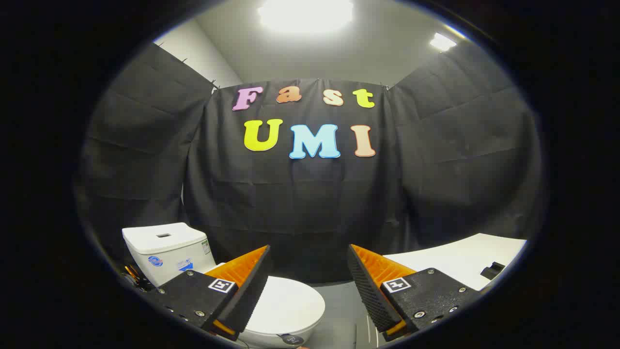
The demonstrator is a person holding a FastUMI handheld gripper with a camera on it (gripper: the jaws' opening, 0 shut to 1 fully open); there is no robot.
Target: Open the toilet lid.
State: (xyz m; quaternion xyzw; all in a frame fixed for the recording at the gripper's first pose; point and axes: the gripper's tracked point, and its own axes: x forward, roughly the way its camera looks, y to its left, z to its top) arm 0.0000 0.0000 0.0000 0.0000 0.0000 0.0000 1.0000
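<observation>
Hovering with fingers spread wide and holding nothing: the black-and-orange two-finger claw, seen at the bottom centre of the frame. Lying below and to the left of the claw, in the lower left of the frame: the white ceramic toilet with its smooth white oval lid down flat. Partly hiding behind the left finger, with the rounded front edge poking out into the gap between the fingers. Running from that front edge back toward the white boxy cistern further up and left, so the hinge is probably sitting on the cistern side. Needing, by this reading, a drop down and leftward to catch the front lip. Standing at the lower right beyond the right finger: a white table.
</observation>
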